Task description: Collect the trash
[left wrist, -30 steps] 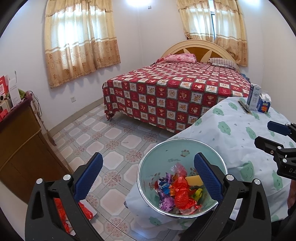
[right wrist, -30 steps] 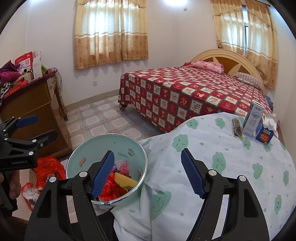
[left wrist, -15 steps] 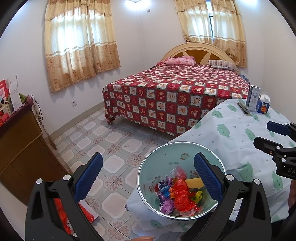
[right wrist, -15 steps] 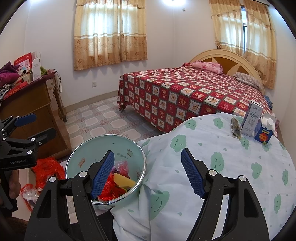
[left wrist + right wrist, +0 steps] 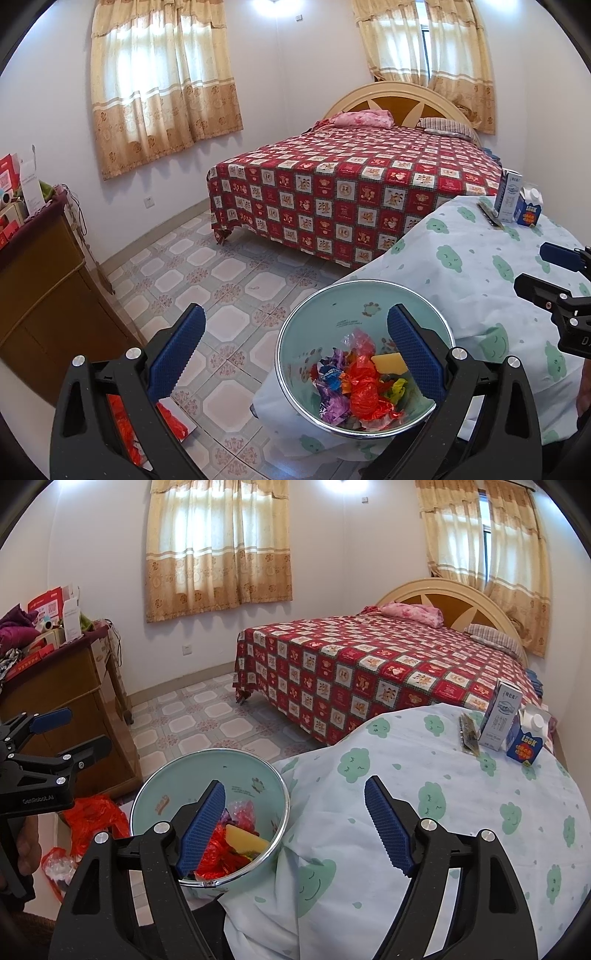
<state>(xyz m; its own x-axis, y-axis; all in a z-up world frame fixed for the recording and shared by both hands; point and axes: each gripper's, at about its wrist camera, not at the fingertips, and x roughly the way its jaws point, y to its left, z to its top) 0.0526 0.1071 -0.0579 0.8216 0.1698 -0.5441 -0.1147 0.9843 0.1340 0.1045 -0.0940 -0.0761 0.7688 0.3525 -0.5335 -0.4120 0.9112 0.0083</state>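
At the lower centre of the frame we see the pale green bowl on the cloth-covered surface, holding crumpled wrappers and a yellow piece. Our left claw gapes empty; our right claw is opening, gripping nothing.

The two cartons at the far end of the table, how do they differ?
The white carton is taller and slimmer, with a flat top; the blue carton is shorter, with a peaked top and a white cap. The white carton is pale with blue print; the blue carton carries orange and yellow lettering. Both stand upright, side by side, on the cloud-print tablecloth.
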